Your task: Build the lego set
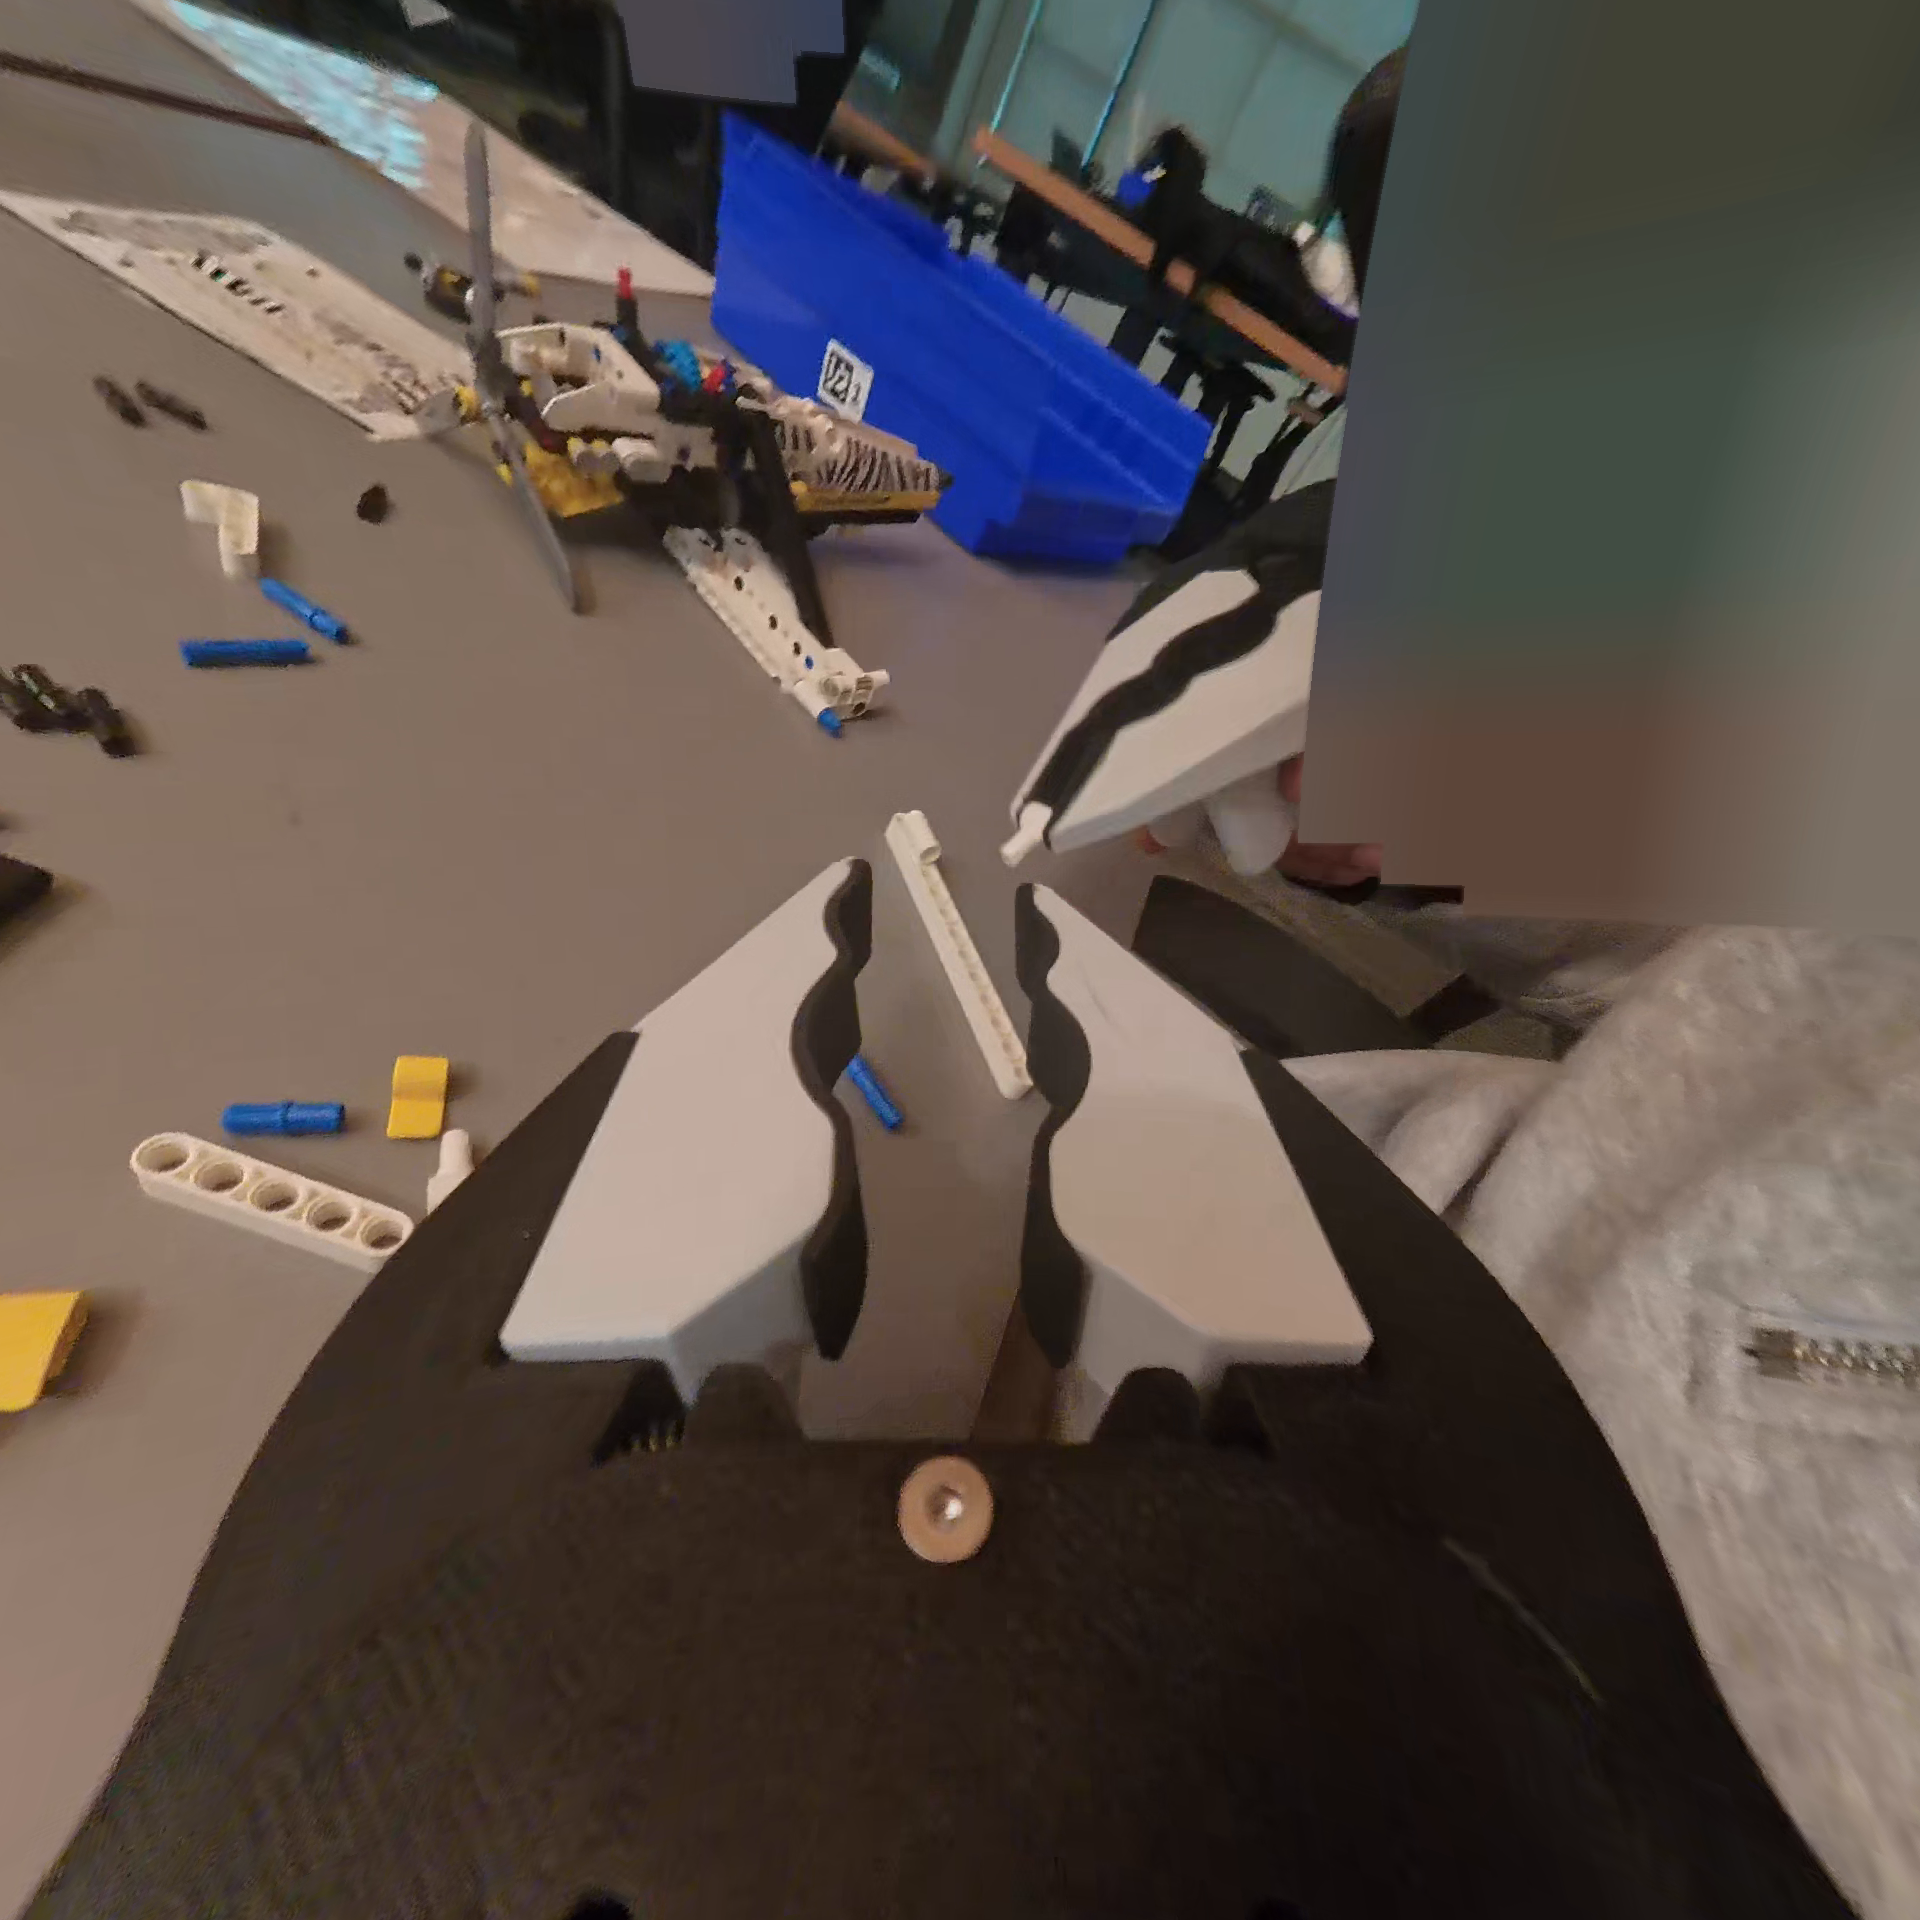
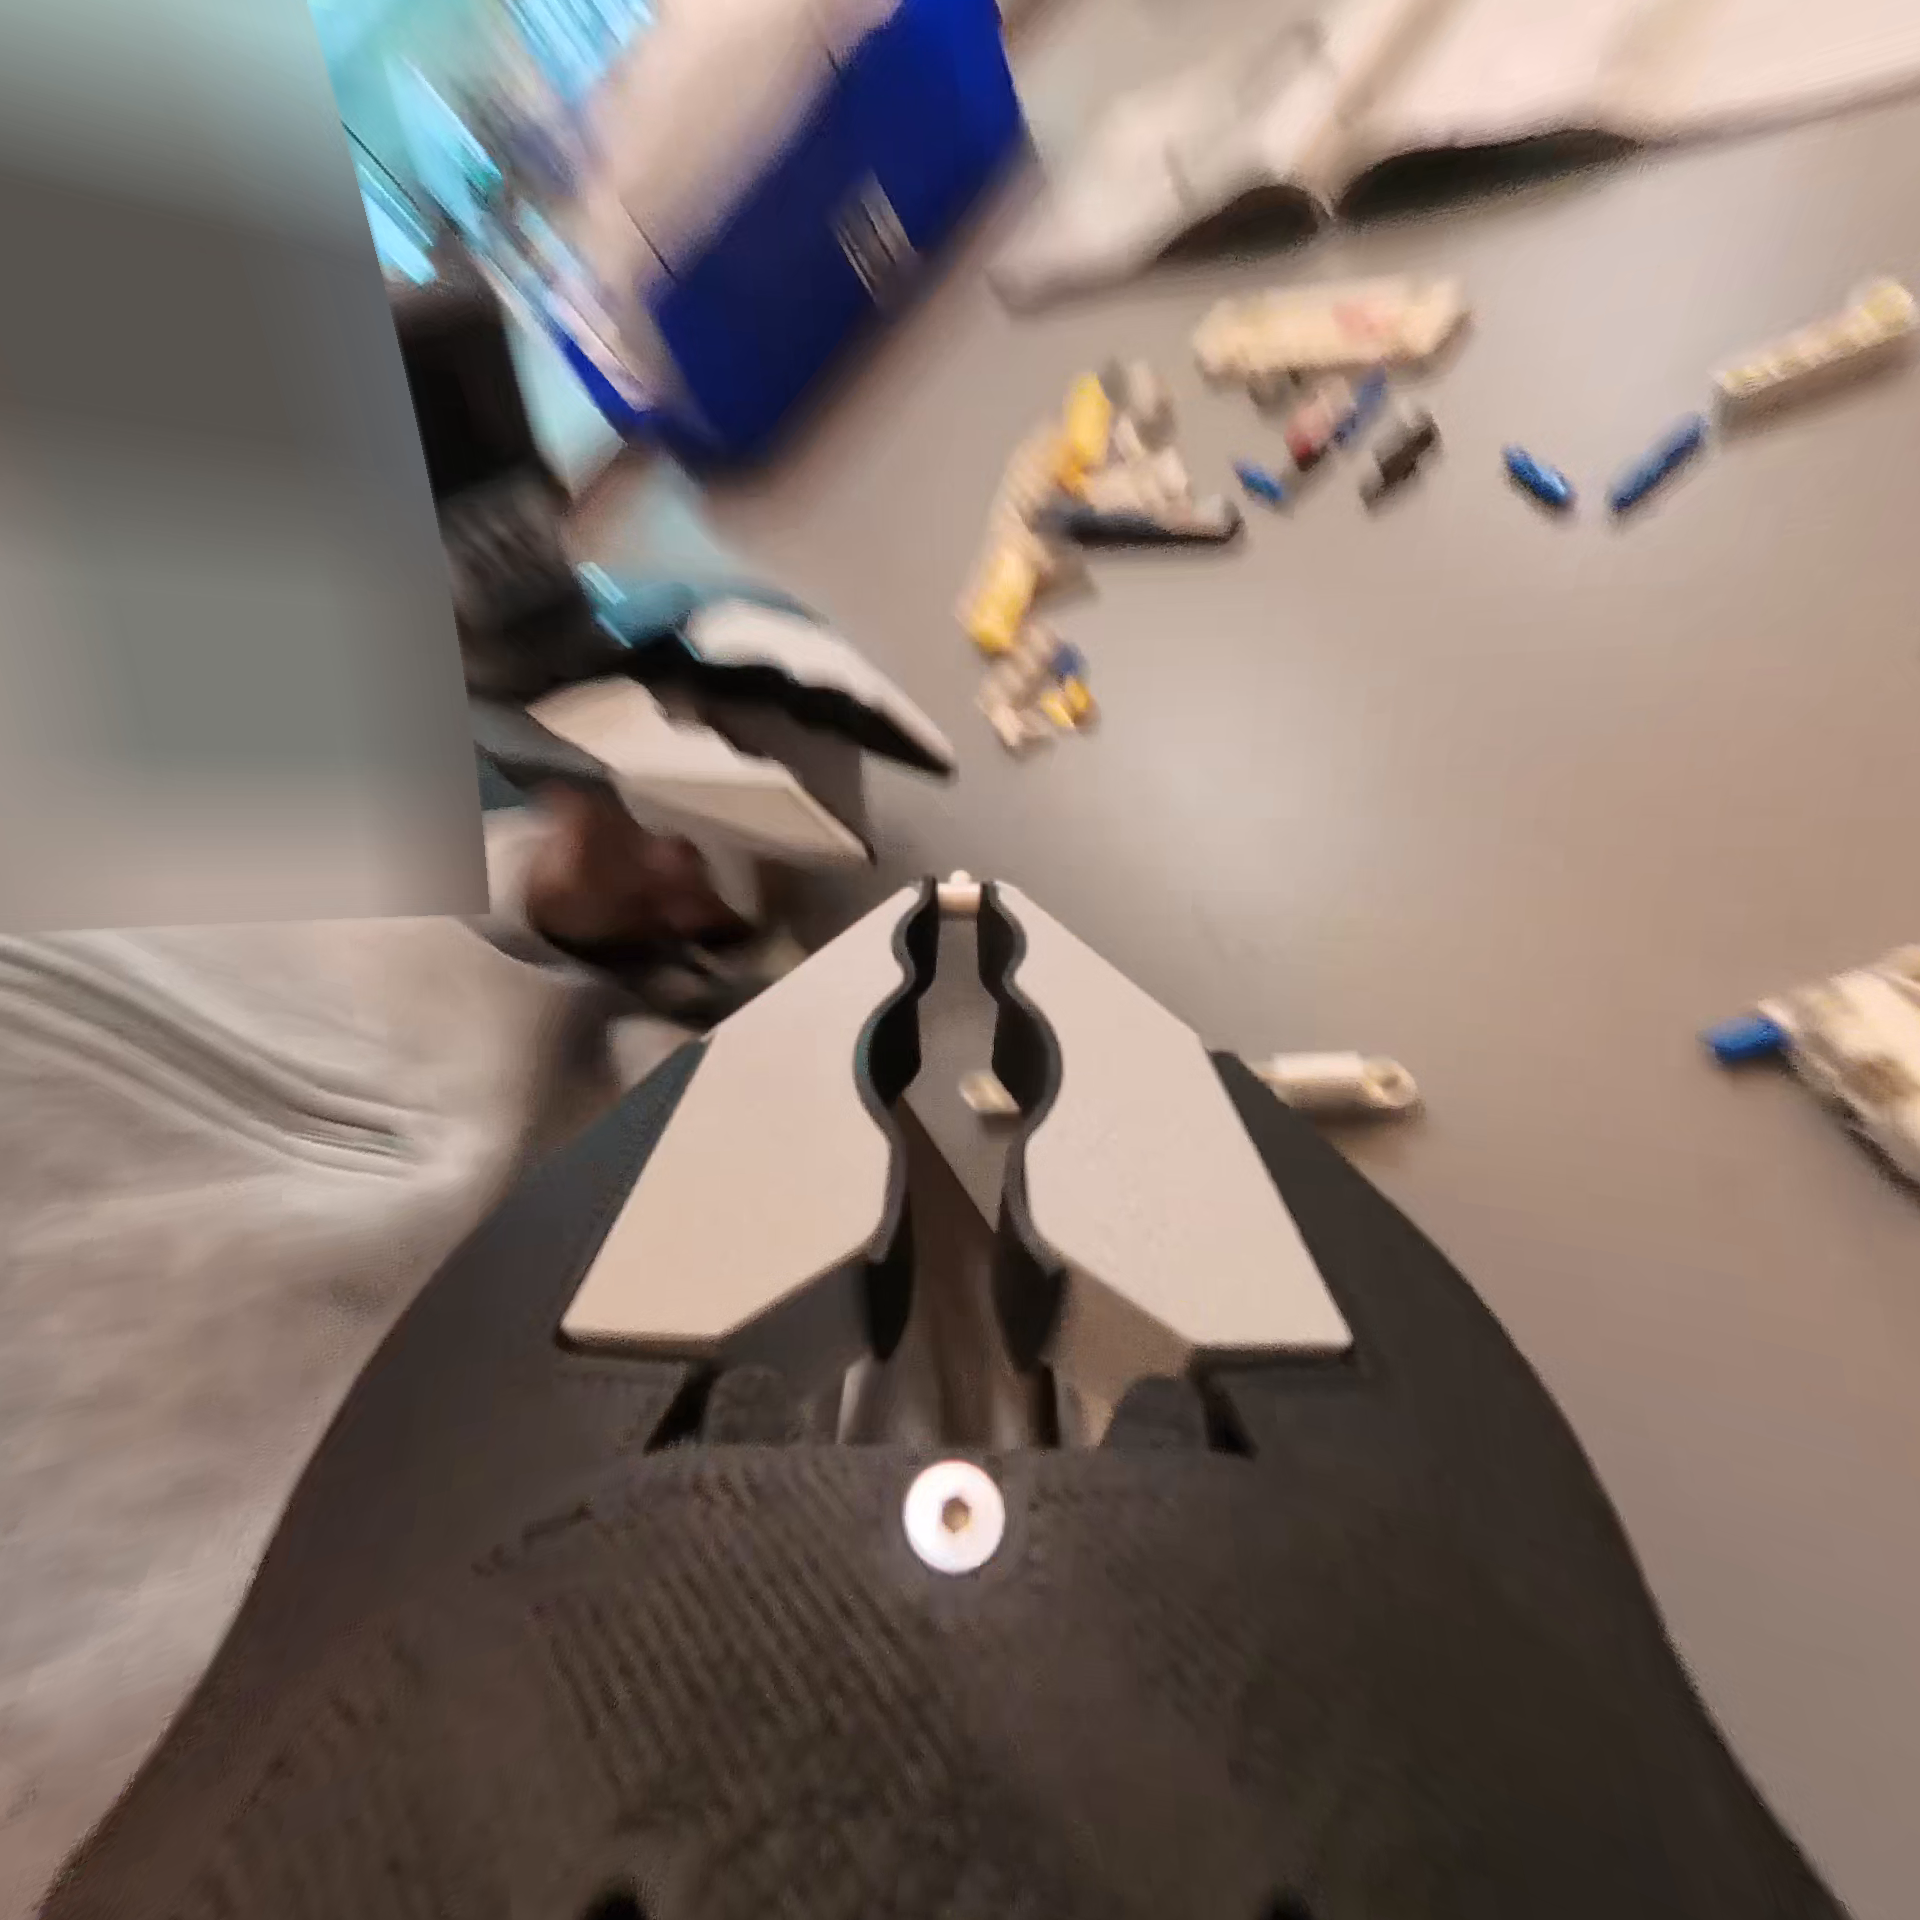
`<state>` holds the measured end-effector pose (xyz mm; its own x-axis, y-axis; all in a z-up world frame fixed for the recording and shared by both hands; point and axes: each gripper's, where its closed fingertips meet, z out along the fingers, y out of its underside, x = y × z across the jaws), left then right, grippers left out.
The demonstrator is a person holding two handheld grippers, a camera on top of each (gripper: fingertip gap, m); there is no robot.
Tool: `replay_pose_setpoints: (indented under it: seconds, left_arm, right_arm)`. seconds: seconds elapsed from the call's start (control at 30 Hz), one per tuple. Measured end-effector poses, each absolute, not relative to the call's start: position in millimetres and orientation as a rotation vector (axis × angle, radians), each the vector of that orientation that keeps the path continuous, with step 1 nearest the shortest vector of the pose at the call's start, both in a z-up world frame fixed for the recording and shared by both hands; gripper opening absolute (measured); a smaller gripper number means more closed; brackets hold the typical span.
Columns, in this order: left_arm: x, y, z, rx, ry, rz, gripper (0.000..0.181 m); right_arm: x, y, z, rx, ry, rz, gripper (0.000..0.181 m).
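My left gripper (image 1: 940, 883) is open and low over the grey table. A long white beam (image 1: 956, 956) lies on the table between its fingers, with a small blue pin (image 1: 873, 1091) beside it. My right gripper (image 2: 961, 909) is shut on a small white pin (image 2: 961, 891) that sticks out at its tips. It also shows in the left wrist view (image 1: 1039, 821), just right of the beam's far end, with the pin (image 1: 1021, 840) pointing down-left. The part-built model (image 1: 665, 436), with a grey rotor, lies farther back. The right wrist view is blurred.
A blue bin (image 1: 935, 343) and an instruction booklet (image 1: 239, 301) lie at the back. Loose parts lie to the left: a white five-hole beam (image 1: 270, 1200), yellow pieces (image 1: 416, 1096), blue pins (image 1: 281, 1117), black pins (image 1: 62, 707). A grey sweatshirt (image 1: 1662, 1247) is at the right.
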<state>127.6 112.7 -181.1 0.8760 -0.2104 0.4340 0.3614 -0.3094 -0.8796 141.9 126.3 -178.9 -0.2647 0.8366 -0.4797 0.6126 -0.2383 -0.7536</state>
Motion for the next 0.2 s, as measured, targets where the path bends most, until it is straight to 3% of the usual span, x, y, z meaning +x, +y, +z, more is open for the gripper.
replay_pose_setpoints:
  seconds: [0.2]
  left_arm:
    - [105.8,103.3,-172.9,-1.730,-0.205,-0.577,0.024]
  right_arm:
    - [158.3,126.6,-215.4,-1.754,-2.136,0.768,0.006]
